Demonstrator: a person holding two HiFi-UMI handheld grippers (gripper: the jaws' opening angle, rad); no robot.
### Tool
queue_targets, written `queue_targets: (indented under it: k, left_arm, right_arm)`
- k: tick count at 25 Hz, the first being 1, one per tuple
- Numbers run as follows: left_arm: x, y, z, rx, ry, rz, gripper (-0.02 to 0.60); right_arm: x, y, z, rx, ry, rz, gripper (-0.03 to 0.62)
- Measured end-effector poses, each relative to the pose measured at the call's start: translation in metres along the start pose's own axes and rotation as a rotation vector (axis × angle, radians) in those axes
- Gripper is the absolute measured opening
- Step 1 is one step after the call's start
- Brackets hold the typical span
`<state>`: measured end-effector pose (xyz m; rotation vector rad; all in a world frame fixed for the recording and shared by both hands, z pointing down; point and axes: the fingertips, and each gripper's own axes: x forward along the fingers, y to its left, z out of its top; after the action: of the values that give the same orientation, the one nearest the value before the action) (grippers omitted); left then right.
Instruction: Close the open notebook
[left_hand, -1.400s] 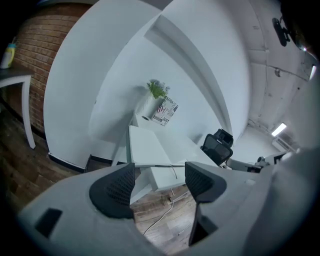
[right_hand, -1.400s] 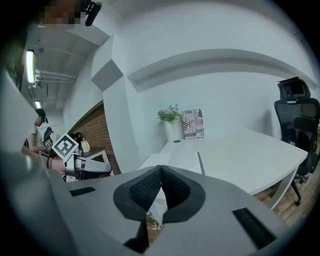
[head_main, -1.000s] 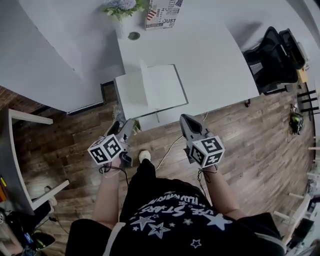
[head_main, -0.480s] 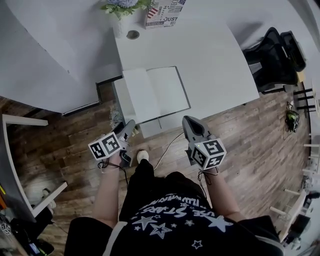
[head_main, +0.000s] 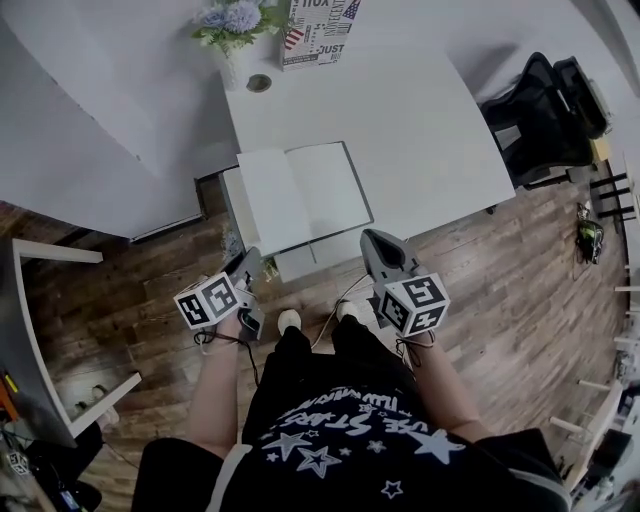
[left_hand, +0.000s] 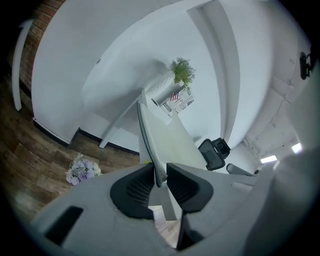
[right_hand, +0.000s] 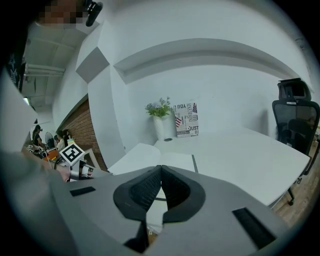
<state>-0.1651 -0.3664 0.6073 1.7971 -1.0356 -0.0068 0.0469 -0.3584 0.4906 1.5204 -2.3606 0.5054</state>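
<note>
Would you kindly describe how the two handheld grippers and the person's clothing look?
Both the left gripper and right gripper have light grey bodies, dark ribbed pads and a white cube with black square markers. The person wears a dark, short-sleeved, star-printed T-shirt.

The right gripper (right_hand: 160, 169) has its jaws pressed together with nothing between them. Just beyond them an open notebook (right_hand: 177, 161) lies on the near left part of a white table (right_hand: 240, 155). A vase of flowers (right_hand: 159, 120) and a printed sign (right_hand: 186, 120) stand at its far edge, and an office chair (right_hand: 295, 120) stands on the right.
</note>
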Motion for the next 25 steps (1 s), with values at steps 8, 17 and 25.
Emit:
queue_targets:
  k: [8, 17, 25]
  left_arm:
    - [-0.01, -0.046, 0.019, 0.249, -0.055, 0.129, 0.081]
    - [0.004, -0.121, 0.03, 0.488, -0.099, 0.229, 0.075]
    - [0.043, -0.176, 0.022, 0.649, -0.106, 0.285, 0.056]
  right_arm:
    - [-0.011, -0.022, 0.022, -0.036, -0.046, 0.077, 0.002]
    - [-0.026, -0.066, 0.035, -0.039, -0.084, 0.135, 0.002]
    - [-0.034, -0.114, 0.039, -0.018, -0.101, 0.157, 0.002]
